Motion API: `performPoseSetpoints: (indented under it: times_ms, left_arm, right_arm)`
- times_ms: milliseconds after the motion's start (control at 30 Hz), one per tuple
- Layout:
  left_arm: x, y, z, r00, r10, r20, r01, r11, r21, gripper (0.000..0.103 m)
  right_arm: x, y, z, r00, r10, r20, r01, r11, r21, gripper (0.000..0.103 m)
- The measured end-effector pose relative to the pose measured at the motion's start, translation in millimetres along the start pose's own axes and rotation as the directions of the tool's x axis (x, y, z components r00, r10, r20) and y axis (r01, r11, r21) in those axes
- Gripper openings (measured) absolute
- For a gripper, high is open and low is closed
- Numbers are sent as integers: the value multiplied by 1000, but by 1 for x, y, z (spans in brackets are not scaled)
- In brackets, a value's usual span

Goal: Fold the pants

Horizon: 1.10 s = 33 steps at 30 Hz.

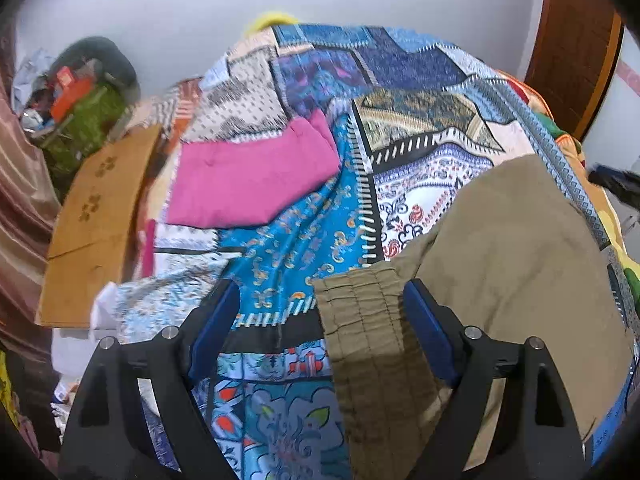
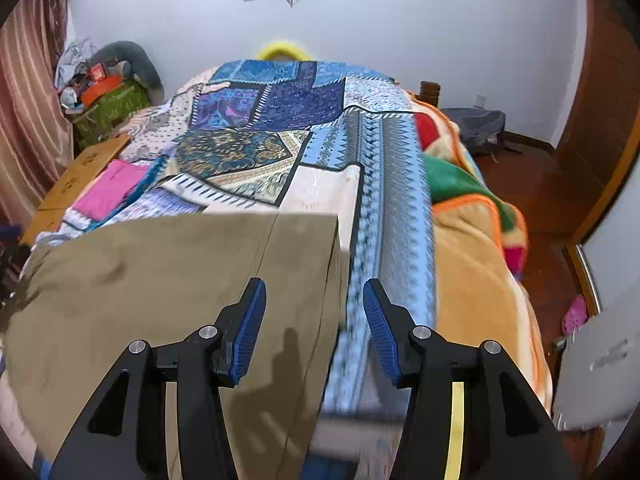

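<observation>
The olive pants are lying spread across the near end of the bed, on a blue patchwork bedspread. The left tongs are standing wide open, straddling the gathered waistband, with the blue pads on either side of it and not pressing it. The right tongs are also gaping open, hovering over the hem edge of the pants, gripping nothing. A folded pink garment is resting further up the bed, well apart from the pants, beside a cardboard box.
</observation>
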<state>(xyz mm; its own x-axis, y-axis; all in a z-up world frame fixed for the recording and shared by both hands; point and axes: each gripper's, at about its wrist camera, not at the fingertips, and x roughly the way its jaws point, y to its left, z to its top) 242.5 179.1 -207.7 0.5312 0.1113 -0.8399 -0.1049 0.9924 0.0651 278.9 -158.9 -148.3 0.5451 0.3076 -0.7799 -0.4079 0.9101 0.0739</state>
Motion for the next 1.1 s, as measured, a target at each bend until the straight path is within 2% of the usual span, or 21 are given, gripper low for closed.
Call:
performPoseSetpoints:
  times_ms: [200, 300, 333, 400, 467, 533, 633, 733, 767, 833, 900, 967, 1100]
  left_arm:
    - [22, 0, -4, 999, -48, -21, 47, 998, -29, 85]
    - [27, 4, -4, 998, -59, -17, 58, 997, -42, 87]
    - [27, 6, -4, 998, -55, -10, 54, 997, -49, 87]
    - [27, 8, -6, 1000, -18, 16, 19, 997, -68, 87]
    - [28, 8, -8, 1000, 10, 25, -8, 997, -77, 87]
    - [29, 8, -11, 1000, 19, 25, -16, 995, -100, 87]
    - [26, 8, -10, 1000, 17, 10, -16, 994, -104, 87]
    - [13, 4, -8, 998, 63, 17, -61, 996, -60, 87]
    - [2, 1, -6, 995, 94, 45, -92, 995, -44, 87]
    - [-16, -2, -4, 982, 159, 99, -158, 987, -24, 87]
    - [-31, -5, 0, 975, 173, 138, -173, 985, -8, 87]
    - [-43, -9, 5, 979, 131, 155, -132, 991, 0, 87]
    - [-53, -30, 12, 988, 3, 155, -9, 999, 37, 91]
  right_arm:
    - [74, -7, 28, 996, 45, -75, -42, 998, 38, 47]
    - [106, -8, 33, 991, 12, -137, -8, 1000, 25, 46]
    - [112, -8, 34, 989, 15, -144, -12, 1000, 27, 46]
    - [121, -8, 33, 988, 27, -154, -22, 999, 33, 31]
    - [123, -5, 30, 989, 23, -149, -22, 1000, 7, 29]
    - [125, 1, 27, 990, -36, -138, 32, 999, -30, 25]
    - [128, 5, 29, 985, -70, -156, 62, 997, -52, 24]
    - [121, 8, 43, 971, -105, -213, 89, 992, -86, 25]
    - [114, 11, 47, 970, -112, -215, 92, 991, -98, 28]
    - [93, 18, 52, 979, -91, -183, 71, 991, -110, 28]
    - [69, 27, 54, 990, -38, -139, 23, 994, -108, 34]
    - [46, 38, 53, 995, 17, -98, -28, 994, -104, 43]
    - [14, 71, 46, 990, 133, -49, -139, 981, -134, 49]
